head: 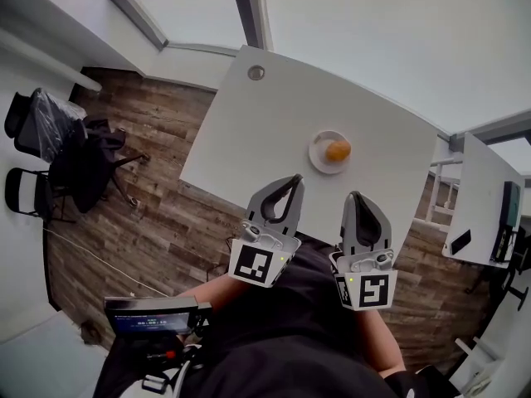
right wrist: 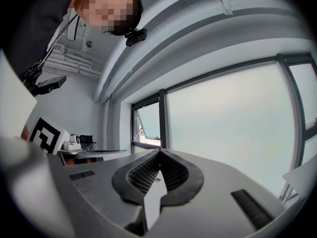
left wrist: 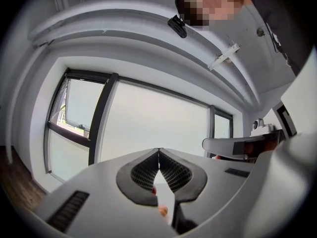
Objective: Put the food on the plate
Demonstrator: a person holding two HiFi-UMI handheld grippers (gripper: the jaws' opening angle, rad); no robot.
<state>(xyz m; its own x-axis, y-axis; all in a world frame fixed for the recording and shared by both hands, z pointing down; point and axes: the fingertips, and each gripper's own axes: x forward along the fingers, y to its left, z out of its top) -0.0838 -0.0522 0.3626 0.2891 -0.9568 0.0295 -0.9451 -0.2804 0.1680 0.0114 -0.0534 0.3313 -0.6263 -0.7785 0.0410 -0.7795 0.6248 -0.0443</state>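
The round golden-brown bun (head: 337,150) sits on the small white plate (head: 316,157) on the white desk (head: 265,123). The job looks done, so the left gripper (head: 294,181) and right gripper (head: 355,196) hang apart from it, both clenched on nothing.

table (head: 249,131): white | plate (head: 319,157): white | food (head: 337,150): golden-orange | floor (head: 149,206): brown wood-grain

A small, round white plate (head: 316,157) is seen lying flat on the white desk (head: 265,131), toward its right side. A rounded, golden-orange piece of food (head: 338,150) is seated on the plate, slightly right of its middle, with the rim left showing around it.
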